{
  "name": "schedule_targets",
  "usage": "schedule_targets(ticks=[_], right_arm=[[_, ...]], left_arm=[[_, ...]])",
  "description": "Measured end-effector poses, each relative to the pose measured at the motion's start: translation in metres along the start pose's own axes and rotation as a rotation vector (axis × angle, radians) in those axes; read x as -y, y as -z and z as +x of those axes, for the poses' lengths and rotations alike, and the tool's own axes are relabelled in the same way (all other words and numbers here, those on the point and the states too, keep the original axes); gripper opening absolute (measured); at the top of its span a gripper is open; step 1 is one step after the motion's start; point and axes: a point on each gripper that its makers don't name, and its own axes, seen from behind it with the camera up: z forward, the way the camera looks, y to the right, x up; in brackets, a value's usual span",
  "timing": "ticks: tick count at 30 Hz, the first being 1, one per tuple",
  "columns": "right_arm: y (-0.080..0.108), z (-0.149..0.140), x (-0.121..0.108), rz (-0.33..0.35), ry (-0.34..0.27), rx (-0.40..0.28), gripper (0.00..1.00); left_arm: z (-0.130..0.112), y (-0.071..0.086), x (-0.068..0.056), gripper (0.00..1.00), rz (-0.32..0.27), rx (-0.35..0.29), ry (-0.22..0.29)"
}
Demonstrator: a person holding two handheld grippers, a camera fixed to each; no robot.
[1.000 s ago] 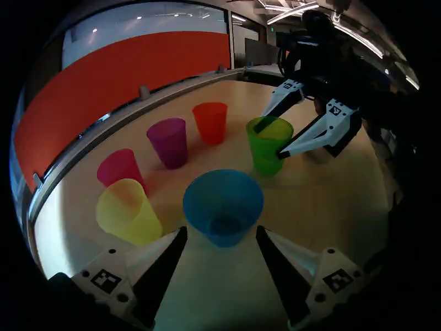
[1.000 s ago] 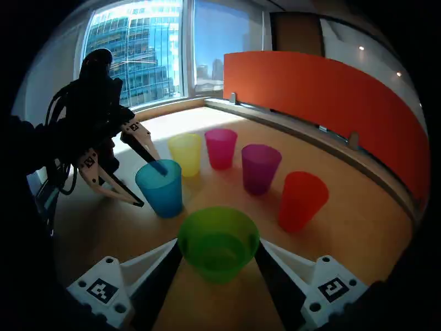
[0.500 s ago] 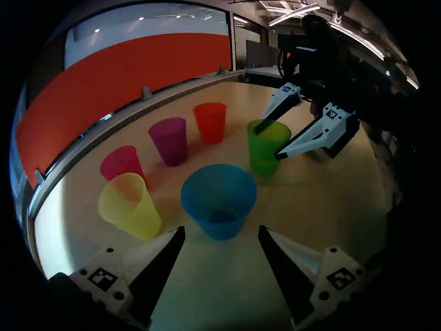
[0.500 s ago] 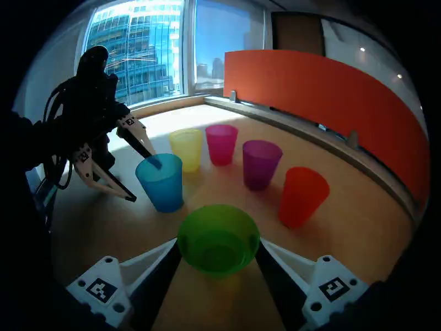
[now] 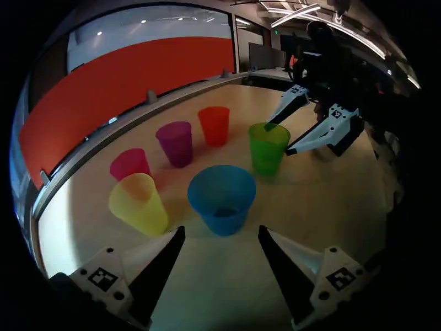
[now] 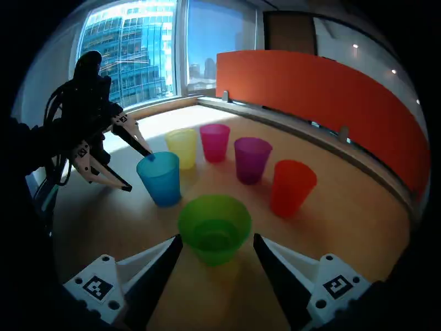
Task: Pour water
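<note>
In the left gripper view a blue cup (image 5: 221, 198) stands upright on the wooden table (image 5: 325, 204), just ahead of my left gripper (image 5: 220, 229), which is open and not touching it. A green cup (image 5: 268, 148) stands farther off, with the right gripper (image 5: 278, 138) open around its far side. In the right gripper view the green cup (image 6: 214, 226) stands just in front of my open right gripper (image 6: 216, 238). Beyond it is the blue cup (image 6: 160, 177), with the left gripper (image 6: 139, 172) open beside it. I cannot tell how much water either cup holds.
Yellow (image 5: 139, 204), pink (image 5: 130, 164), purple (image 5: 176, 143) and orange (image 5: 214, 125) cups stand in an arc behind the blue one. An orange partition (image 5: 110, 83) runs along the table's far edge. Large windows (image 6: 138, 55) lie behind the person holding the grippers.
Both grippers have drawn back a little from their cups, so the blue and green cups now stand ahead of the fingertips instead of between them. The cups stay in place.
</note>
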Motion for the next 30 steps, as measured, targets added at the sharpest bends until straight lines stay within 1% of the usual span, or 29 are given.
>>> schedule_targets(ticks=[6,15,21,27,30], right_arm=[[0.018,-0.002,-0.003,-0.034,-0.017,-0.02,1.0],[0.043,0.001,-0.004,-0.085,-0.036,-0.061,1.0],[0.057,0.005,-0.005,-0.124,-0.062,-0.102,1.0],[0.069,0.017,-0.016,-0.186,-0.105,-0.167,1.0],[0.077,0.027,-0.021,-0.216,-0.125,-0.208,1.0]], left_arm=[[0.001,0.012,0.001,0.99,0.02,-0.02,0.018],[0.006,0.034,0.009,0.99,0.076,-0.065,0.054],[0.006,0.049,0.021,0.99,0.141,-0.1,0.087],[0.01,0.064,0.035,0.99,0.215,-0.149,0.115],[0.016,0.073,0.045,0.99,0.267,-0.183,0.128]])
